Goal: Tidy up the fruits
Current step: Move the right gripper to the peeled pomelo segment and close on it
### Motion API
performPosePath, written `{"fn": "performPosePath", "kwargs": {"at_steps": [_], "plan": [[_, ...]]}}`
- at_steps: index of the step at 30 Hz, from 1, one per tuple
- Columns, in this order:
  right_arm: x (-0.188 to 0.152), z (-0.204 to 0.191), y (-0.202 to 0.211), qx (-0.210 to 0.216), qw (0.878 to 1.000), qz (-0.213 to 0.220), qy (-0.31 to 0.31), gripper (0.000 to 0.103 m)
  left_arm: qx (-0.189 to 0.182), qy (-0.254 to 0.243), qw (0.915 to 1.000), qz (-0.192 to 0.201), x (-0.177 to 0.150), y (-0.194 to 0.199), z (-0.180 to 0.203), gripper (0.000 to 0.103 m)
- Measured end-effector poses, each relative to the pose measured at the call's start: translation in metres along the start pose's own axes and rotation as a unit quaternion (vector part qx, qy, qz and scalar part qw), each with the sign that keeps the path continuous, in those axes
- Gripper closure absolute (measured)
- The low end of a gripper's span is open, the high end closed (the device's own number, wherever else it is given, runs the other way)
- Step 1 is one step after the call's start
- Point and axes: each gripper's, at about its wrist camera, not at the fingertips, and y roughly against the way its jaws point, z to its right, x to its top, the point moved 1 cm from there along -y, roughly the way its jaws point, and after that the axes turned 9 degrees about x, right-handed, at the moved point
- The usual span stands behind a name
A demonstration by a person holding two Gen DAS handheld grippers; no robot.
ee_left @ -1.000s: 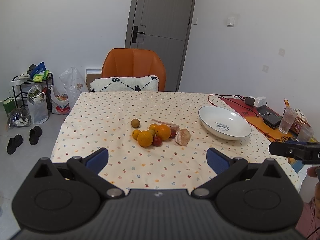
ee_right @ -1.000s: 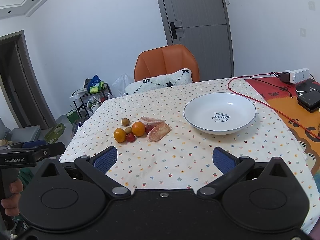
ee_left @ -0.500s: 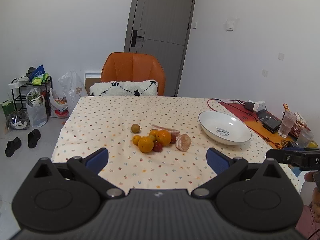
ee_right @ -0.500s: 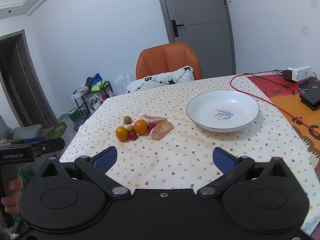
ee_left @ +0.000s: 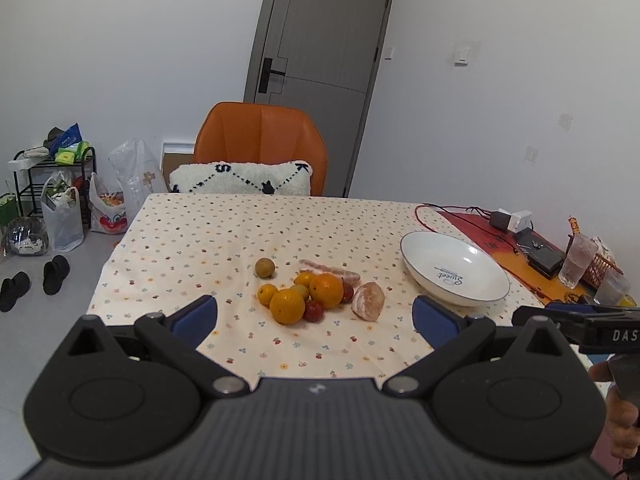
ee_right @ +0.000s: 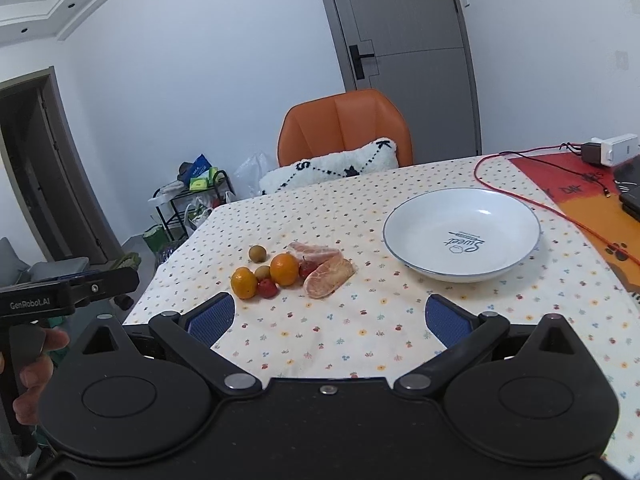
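While you are holding both grippers back from the cloth-covered surface (ee_left: 192,240), fingers spread wide and gripping nothing, the clustered oranges and small fruits (ee_left: 308,298) are lying ahead. The empty white ceramic bowl (ee_right: 460,204) is sitting to their right, nearer your right gripper (ee_right: 326,314) than your left gripper (ee_left: 314,314).

The word "Sweet" is printed in dark script inside the white bowl (ee_right: 460,232), with a small line of print above it too fine to read. Left of the bowl, the left hand-held gripper (ee_right: 68,296) carries the white marking "GenRobot.AI" on its black body. Beyond the bowl, the cushion (ee_right: 332,170) on the chair shows black letters "S" and "K". The right hand-held gripper (ee_left: 592,326) bears the cut-off letters "DAS".
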Motion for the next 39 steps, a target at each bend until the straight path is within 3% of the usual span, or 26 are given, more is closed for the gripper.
{"fn": "performPosePath", "kwargs": {"at_steps": [19,35,39], "plan": [[0.012,0.013,-0.078,0.029,0.999,-0.024,-0.023,0.000,0.024,0.013,0.9995,-0.017,0.001,-0.062,-0.006,0.007],[0.018,0.036,-0.128,0.052,0.996,-0.047,-0.051,0.001,0.025,0.032,0.9976,-0.057,0.003,-0.118,-0.007,0.032],[0.017,0.039,-0.140,0.056,0.995,-0.059,-0.053,0.009,0.022,0.035,0.9966,-0.071,0.001,-0.131,-0.007,0.038]]}}
